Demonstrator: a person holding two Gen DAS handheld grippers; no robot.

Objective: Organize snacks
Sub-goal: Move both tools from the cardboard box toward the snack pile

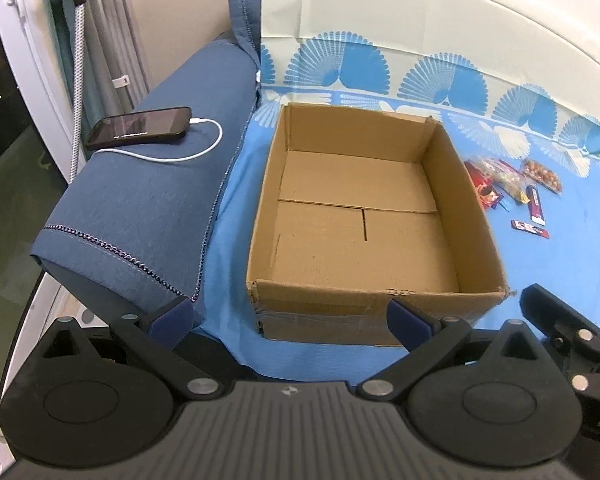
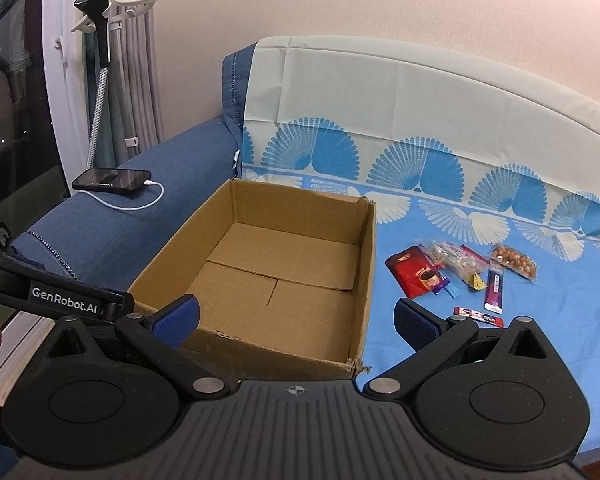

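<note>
Both hand-held grippers, left (image 1: 290,316) and right (image 2: 296,318), hang spread, empty; thin snacks (image 2: 460,276) could slip on soft sheet (image 2: 420,344) beside box (image 2: 364,280).

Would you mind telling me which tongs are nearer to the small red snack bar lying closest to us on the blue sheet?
Right. The right tongs hang open with the snack bar just beyond their right-hand finger. The left tongs sit open before the cardboard box, further left.

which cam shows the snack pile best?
Right wrist. The snack pile lies unobstructed on the blue sheet, right of the cardboard box, wrappers distinct. In the left wrist view the pile sits smaller near the right edge, beyond the box wall.
</note>
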